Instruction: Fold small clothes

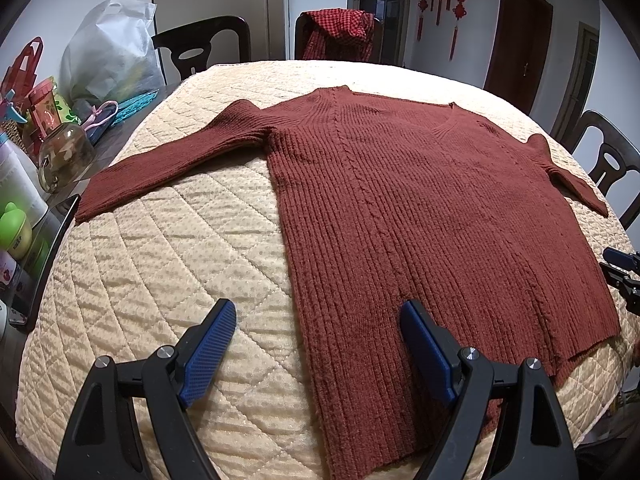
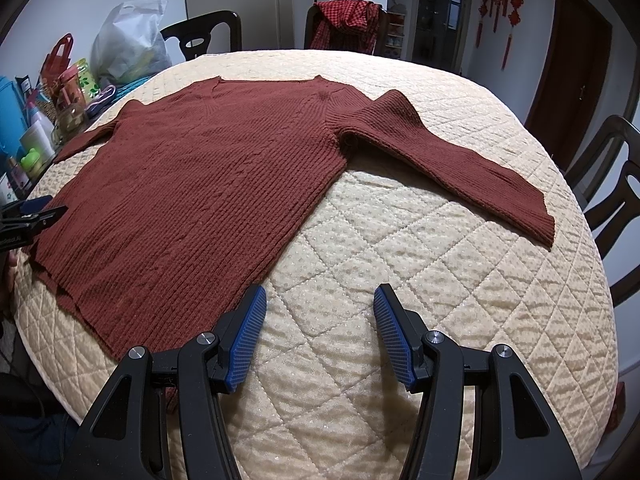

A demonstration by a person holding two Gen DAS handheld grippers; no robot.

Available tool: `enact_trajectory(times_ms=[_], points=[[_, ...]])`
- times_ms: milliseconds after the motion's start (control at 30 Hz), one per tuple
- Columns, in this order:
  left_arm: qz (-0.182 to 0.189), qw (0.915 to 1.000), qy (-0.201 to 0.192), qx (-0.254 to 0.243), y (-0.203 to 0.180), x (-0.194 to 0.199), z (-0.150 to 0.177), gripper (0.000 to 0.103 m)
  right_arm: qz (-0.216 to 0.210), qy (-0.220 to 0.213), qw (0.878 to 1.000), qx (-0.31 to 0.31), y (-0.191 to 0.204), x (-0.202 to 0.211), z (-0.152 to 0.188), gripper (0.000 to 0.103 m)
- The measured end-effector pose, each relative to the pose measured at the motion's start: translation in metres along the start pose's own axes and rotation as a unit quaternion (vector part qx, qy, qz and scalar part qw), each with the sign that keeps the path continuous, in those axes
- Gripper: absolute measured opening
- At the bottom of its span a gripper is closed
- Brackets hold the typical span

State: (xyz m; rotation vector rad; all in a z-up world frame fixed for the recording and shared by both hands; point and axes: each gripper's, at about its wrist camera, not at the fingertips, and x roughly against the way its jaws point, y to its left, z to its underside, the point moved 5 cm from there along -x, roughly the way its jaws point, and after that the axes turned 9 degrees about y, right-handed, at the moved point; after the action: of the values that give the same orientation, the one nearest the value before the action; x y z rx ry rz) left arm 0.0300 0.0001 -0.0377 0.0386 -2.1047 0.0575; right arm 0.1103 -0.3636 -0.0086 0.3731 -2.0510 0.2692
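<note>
Sweater (image 1: pixel 420 216) flat on quilt (image 1: pixel 168 272), bottles (image 1: pixel 16 184) and chairs (image 1: pixel 204 44) around

- rust-red ribbed knit sweater (image 1: pixel 420 200) — matt, fuzzy wool-like cloth
- cream quilted table cover (image 2: pixel 440 280) — soft fabric, diamond stitching, faint sheen
- left gripper (image 1: pixel 316 344) and right gripper (image 2: pixel 320 332) — matt black plastic arms, blue ridged pads, shiny metal screws

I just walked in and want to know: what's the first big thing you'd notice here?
The big brick-red sweater lies spread flat, sleeves out, on the cream quilted cover. Both tools, left tool and right tool, are open near its hem. A red checked cloth hangs on a far chair.
</note>
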Motion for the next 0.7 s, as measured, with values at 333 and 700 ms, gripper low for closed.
enact_trajectory(times_ms=[333, 700], points=[[0.000, 1.0000, 0.000, 0.000, 0.0000, 0.0002, 0.0007, 0.086, 0.001, 0.005, 1.000, 0.003, 0.0016, -0.0003, -0.0009, 0.057], [0.000, 1.0000, 0.000, 0.000, 0.0003, 0.0002, 0.0008, 0.086, 0.003, 0.008, 1.000, 0.002, 0.0026, -0.0018, -0.0014, 0.057]])
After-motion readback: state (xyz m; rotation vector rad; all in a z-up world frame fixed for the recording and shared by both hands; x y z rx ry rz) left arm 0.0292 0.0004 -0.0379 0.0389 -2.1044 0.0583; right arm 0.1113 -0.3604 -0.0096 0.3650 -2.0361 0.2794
